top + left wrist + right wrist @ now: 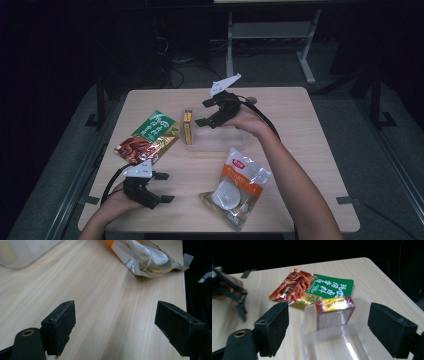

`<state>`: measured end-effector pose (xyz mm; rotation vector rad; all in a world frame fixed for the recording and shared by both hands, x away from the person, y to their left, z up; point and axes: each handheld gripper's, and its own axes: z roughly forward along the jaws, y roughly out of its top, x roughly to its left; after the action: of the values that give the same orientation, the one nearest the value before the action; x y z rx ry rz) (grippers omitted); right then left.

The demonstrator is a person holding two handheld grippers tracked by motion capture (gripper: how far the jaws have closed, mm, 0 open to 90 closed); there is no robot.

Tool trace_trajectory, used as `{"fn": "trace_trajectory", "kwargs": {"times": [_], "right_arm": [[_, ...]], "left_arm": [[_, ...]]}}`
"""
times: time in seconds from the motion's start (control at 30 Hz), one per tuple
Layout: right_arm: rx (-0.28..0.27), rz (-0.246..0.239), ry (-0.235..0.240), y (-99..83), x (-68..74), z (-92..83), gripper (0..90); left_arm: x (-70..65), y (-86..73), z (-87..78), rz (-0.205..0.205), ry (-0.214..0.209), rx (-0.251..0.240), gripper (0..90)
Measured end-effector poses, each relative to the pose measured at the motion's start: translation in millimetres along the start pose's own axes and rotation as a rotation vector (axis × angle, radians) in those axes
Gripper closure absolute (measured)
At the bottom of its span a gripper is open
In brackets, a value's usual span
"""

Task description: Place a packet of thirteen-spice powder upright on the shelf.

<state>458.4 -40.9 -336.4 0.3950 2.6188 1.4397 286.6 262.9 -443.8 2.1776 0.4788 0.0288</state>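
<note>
2 grippers are in play, and we judge the coming move to turn on how the small red-and-yellow box (335,312) sits against the right gripper (212,116). In the right gripper view the box stands inside the clear plastic tray (308,340), at the tray's far end, straight ahead of the jaws and centred between them. Those jaws stand wide apart with nothing touching either pad; we read the box as set down in the tray and let go. From the high view the box's long axis runs away from the person, along the tray's left wall, while the right gripper hovers just to its right, pointing left across the tray.

The left gripper (155,192) rests near the table's (300,150) front edge, jaws likewise apart and empty over bare wood. It lies well apart from the tray. Just beyond it lies the green-and-red sauce packet (148,138), left of the tray; to its right is the white-and-orange pouch (238,186). We judge the left gripper nearer to both of those, so whichever packet goes next, the left hand has the shorter reach, and the right must cross over the tray.
</note>
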Motion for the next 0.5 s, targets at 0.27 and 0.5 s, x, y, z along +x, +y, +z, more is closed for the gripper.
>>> {"fn": "trace_trajectory", "kwargs": {"times": [0.27, 0.5], "right_arm": [[-0.026, 0.024, -0.028, -25.0, 16.0, -29.2, 15.0], [-0.022, 0.080, -0.110, -47.7, 33.2, -50.3, 14.7]], "left_arm": [[6.0, 12.7, 3.7, -0.007, 0.012, -0.014, 16.9], [11.3, 21.5, 8.2, 0.002, 0.033, -0.007, 17.3]]}}
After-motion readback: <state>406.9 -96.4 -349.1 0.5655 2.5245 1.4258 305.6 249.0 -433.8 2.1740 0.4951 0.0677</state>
